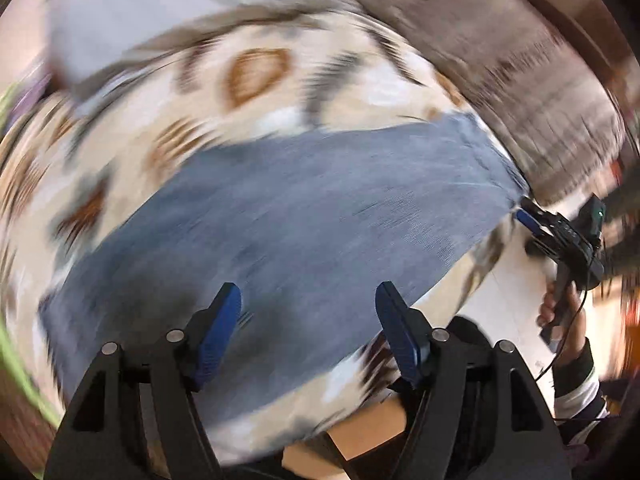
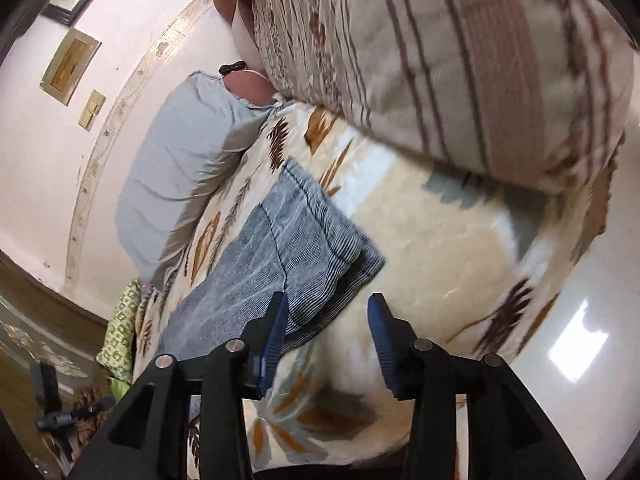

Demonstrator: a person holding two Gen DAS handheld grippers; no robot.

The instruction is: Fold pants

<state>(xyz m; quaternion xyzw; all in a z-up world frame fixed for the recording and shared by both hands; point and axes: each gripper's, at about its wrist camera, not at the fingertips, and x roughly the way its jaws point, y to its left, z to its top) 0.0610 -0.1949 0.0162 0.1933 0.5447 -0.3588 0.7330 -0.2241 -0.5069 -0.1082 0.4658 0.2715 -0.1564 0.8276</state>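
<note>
- Surface: bed [image 2: 460, 240] covered by a cream blanket [image 1: 132, 152] with brown, orange and grey leaf print.
- Grey pillow [image 2: 180, 168] lies at the wall side of the bed; a rolled striped brown-and-cream blanket [image 2: 460, 60] sits along the other side.
- Room: pink wall [image 2: 52, 184] with a framed plaque [image 2: 70, 65] and a switch plate [image 2: 93, 110]; glossy pale floor [image 2: 592, 320] beside the bed.
- Green patterned cloth [image 2: 120, 336] hangs at the bed edge near the wall.
- Pants [image 1: 280, 232]: blue denim, lying flat on the blanket, mid-bed, folded into a long strip.
- Left gripper [image 1: 308, 332]: fingers spread wide, holding nothing, above the near edge of the pants. View is motion-blurred.
- Right gripper [image 2: 324, 340]: fingers apart, empty; left finger overlaps the denim corner in view, contact unclear.
- In the left wrist view the right gripper [image 1: 534, 226] sits at the far corner of the pants.
</note>
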